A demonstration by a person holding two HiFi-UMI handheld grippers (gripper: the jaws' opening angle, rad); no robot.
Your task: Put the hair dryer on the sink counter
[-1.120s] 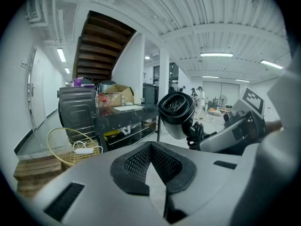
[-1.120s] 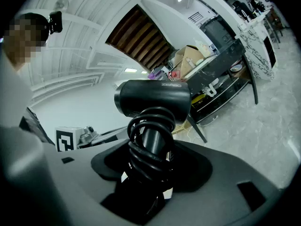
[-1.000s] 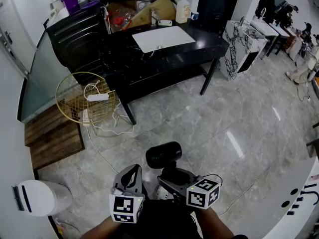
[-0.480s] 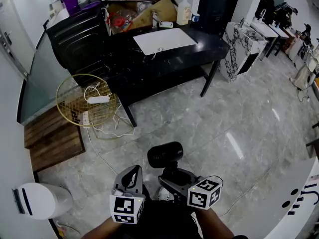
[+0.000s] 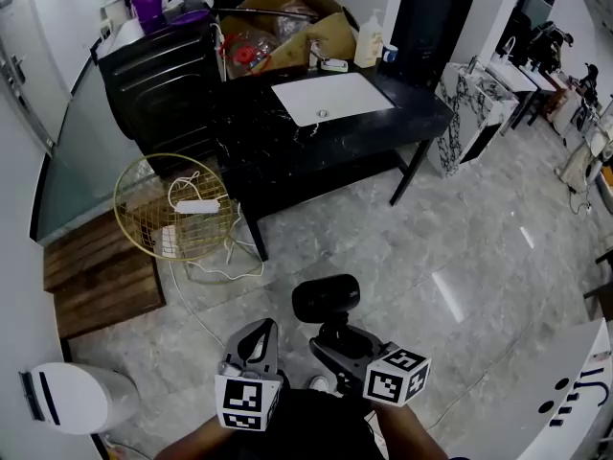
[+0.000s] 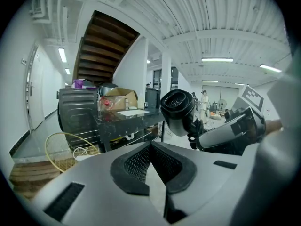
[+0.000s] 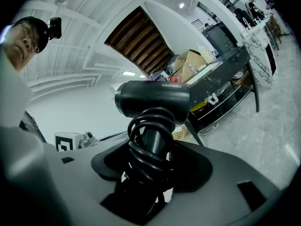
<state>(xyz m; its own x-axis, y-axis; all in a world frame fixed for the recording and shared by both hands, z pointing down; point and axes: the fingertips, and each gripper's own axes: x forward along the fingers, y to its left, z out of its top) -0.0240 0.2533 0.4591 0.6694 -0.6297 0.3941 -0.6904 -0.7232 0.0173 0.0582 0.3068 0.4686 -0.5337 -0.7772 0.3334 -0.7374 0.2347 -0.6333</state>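
1. Hair dryer (image 5: 326, 298) is nowhere near the sink counter (image 5: 259, 132) yet. It's held over the floor, well short of the counter's front edge, body up top and handle pointing down.
2. Right gripper (image 5: 337, 341) is clamped on the handle, right where the black cord (image 7: 149, 140) is coiled round it. Left gripper (image 5: 253, 341) rides just beside it, jaws closed together with nothing between them.
3. My take on doing this bit well:
   - Keep the squeeze firm on the way over. A cord coil is squishy to grip, so the handle could twist in the jaws.
   - Aim for the bare black top beside the white sink (image 5: 330, 98), not the basin itself. The end of the counter with the cardboard box (image 5: 287, 17) looks too cluttered.
   - Get it low and lay it on its side before letting go, so it can't tip over.
   - Watch that the cord doesn't unwind and drag.
4. Writing-wise there's not much:
   - The right gripper view shows small pale lettering on the dryer's barrel, too tiny for me to read.
   - The marker cubes only carry black-and-white square patterns.
   - The bottle (image 5: 370, 41) at the back of the counter has a label I can't make out either.
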